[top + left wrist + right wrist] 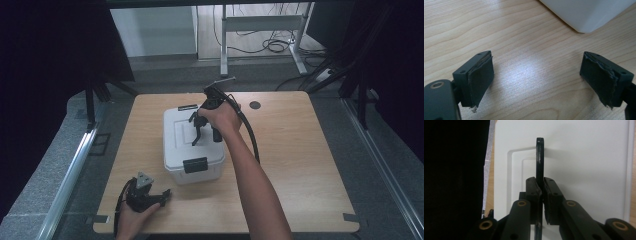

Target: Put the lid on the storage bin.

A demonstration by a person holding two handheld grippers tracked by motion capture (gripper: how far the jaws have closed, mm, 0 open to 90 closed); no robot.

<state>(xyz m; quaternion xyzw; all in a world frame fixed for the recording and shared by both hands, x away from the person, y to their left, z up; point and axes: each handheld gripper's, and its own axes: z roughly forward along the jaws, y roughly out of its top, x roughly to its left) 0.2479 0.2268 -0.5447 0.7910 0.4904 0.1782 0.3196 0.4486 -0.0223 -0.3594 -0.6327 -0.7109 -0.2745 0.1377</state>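
A white plastic box [176, 142] stands on the wooden table [300, 150], with a black latch [195, 165] on its near side. A thin black handle [539, 157] stands up edge-on from the white lid [586, 170]. My right gripper [539, 187] is shut on that handle, and a hand holds this gripper [196, 132] over the lid. My left gripper [536, 80] lies open on the table, nothing between its jaws, with a corner of the box [586, 12] ahead of it. In the high view the left gripper [165, 192] rests near the table's front left.
A small dark round disc [255, 105] sits in the tabletop behind the box. A black cable [252, 137] trails from the right gripper along the forearm. Bare wood lies to the right of the box. Desk legs and cables [270, 45] stand on the floor beyond.
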